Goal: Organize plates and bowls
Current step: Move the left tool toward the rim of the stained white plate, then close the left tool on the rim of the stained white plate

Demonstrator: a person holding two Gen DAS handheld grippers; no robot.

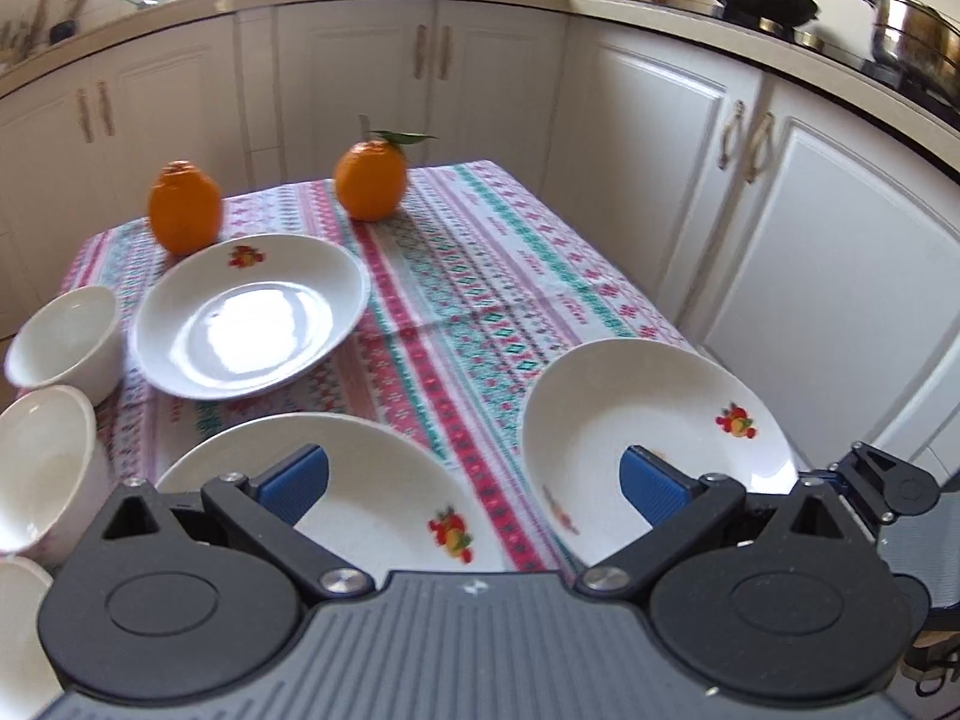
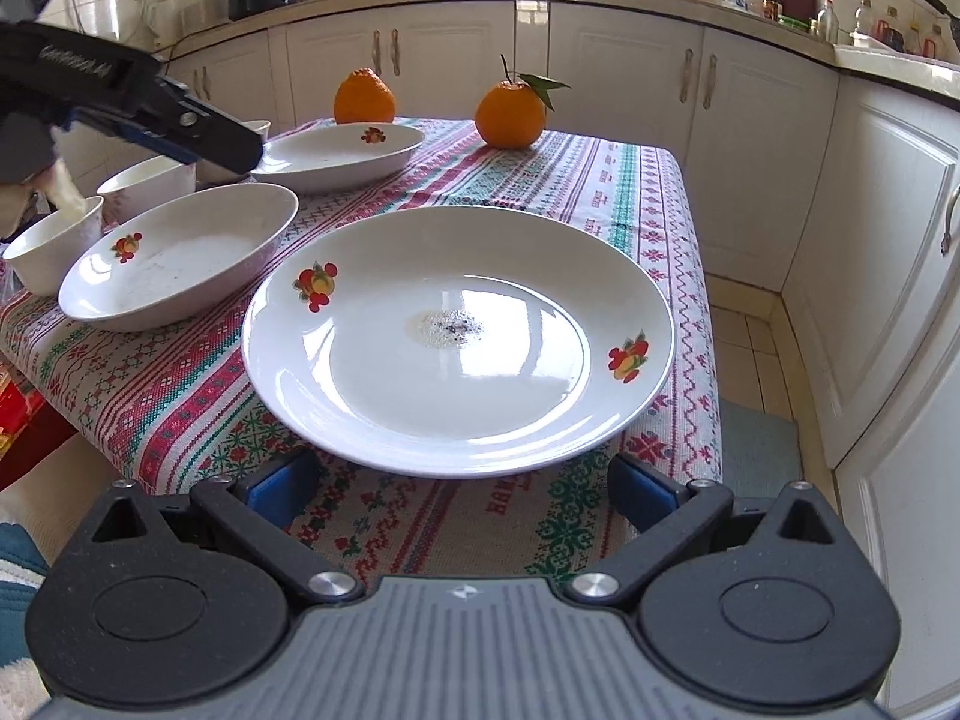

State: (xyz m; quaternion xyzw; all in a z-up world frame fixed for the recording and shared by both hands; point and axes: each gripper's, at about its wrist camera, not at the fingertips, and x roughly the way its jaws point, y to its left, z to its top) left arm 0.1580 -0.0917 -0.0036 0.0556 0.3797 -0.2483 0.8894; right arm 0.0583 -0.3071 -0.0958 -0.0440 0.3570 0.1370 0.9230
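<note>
Right gripper (image 2: 459, 489) – jaws wide apart, empty – faces the near rim of the white fruit-print ceramic plate (image 2: 459, 339) straight ahead; left gripper (image 1: 474, 489), equally spread and empty, sits farther left.

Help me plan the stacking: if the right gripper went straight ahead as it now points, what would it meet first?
Probably the near rim of the large plate lying just ahead of the open right gripper, though exact height above the tablecloth is unclear.

Your left gripper (image 1: 474, 483) and right gripper (image 2: 462, 489) had black linkages, blue ribbed pads (image 1: 297, 480), silver screws (image 2: 329, 585), round black housings and grey ridged bodies.
</note>
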